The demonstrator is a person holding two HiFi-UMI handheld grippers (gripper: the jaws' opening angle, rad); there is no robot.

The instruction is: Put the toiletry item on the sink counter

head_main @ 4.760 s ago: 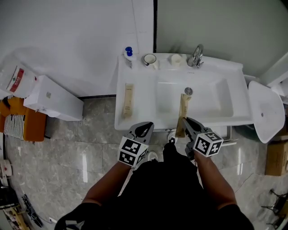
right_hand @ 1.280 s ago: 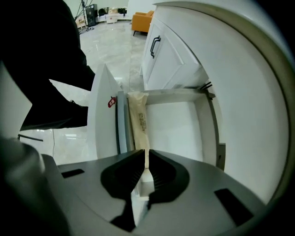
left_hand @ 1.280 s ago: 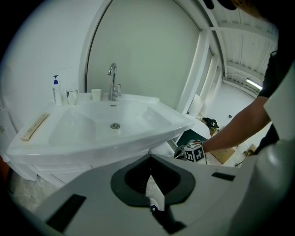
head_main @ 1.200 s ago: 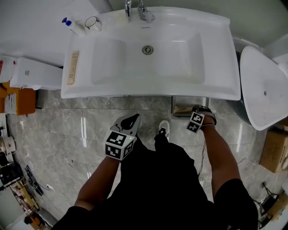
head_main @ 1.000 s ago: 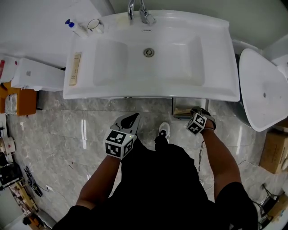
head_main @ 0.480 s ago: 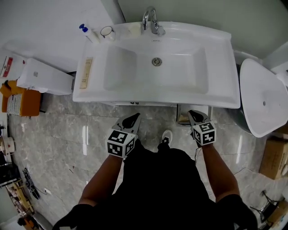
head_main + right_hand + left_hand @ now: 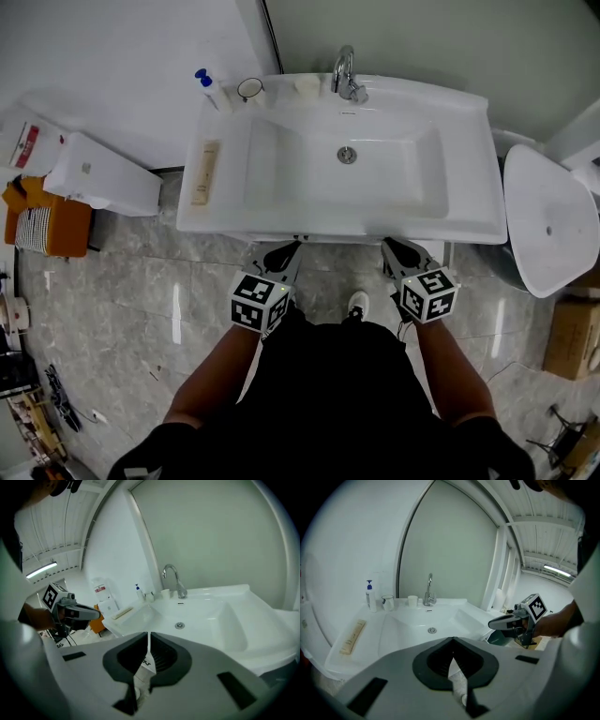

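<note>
My head view is bright and evenly lit from above; the white sink nearly washes out, and the glossy floor shows streaks of glare. Both gripper views bend hard at the edges, with black corners. A ceiling strip light glows; the near foreground is soft and dim.

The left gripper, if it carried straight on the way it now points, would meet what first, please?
Most likely the sink: the left gripper points at its front rim, left of the drain, with nothing between. Whether it strikes the rim or clears it into the basin is hard to judge.
</note>
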